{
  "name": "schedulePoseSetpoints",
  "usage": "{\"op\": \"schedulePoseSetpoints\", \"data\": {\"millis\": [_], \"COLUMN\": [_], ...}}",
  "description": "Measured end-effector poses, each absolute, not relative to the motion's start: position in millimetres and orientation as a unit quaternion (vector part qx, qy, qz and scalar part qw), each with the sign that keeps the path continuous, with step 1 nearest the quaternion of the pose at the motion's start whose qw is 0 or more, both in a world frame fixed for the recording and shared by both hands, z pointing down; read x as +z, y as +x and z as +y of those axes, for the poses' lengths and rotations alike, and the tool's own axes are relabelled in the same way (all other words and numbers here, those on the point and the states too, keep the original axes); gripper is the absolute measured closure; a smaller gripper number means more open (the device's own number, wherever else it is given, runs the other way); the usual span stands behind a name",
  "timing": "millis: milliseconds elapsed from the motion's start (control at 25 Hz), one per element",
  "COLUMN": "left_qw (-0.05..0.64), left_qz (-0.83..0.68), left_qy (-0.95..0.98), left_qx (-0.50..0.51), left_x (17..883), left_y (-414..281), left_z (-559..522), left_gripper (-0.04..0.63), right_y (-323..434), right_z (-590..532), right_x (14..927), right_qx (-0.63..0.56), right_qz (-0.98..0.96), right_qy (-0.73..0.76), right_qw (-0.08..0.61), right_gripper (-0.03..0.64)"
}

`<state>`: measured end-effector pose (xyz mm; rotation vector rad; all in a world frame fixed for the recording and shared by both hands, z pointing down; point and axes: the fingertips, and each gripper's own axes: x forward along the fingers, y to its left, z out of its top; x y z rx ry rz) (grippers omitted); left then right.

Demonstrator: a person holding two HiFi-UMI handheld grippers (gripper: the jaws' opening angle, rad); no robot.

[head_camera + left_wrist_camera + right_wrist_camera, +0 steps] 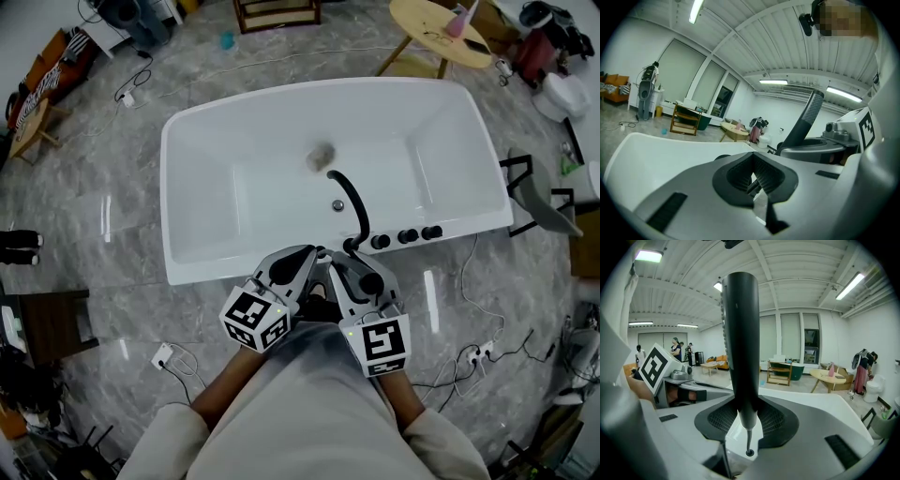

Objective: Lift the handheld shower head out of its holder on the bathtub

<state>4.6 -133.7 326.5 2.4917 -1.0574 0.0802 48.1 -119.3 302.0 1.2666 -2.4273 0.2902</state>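
Right gripper [745, 416] clamps single shower head [740, 343] at bathtub [281, 267] near rim; left gripper [753, 176] jaws together; three knobs [406, 236] beside; basin open.

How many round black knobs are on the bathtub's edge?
3, in a row on the bathtub's near rim, right of the black spout: left knob, middle knob, right knob. Part of that rim is covered, so more could be hidden.
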Motion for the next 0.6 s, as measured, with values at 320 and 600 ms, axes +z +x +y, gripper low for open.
{"op": "schedulePoseSetpoints", "data": {"millis": [320, 600], "left_qw": [0.204, 0.200], "left_qz": [-0.371, -0.366], "left_qy": [0.906, 0.909], "left_qx": [0.018, 0.017], "left_x": [311.2, 303.5], "left_y": [10.1, 12.2], "left_z": [-127.9, -125.2], "left_gripper": [0.592, 0.592], "right_y": [48.8, 49.8], "right_z": [-111.6, -106.8], "right_x": [291.1, 277.2], "right_qx": [0.097, 0.097], "right_qz": [-0.865, -0.866], "right_qy": [0.452, 0.460], "right_qw": [0.195, 0.172], "right_gripper": [0.472, 0.472]}}
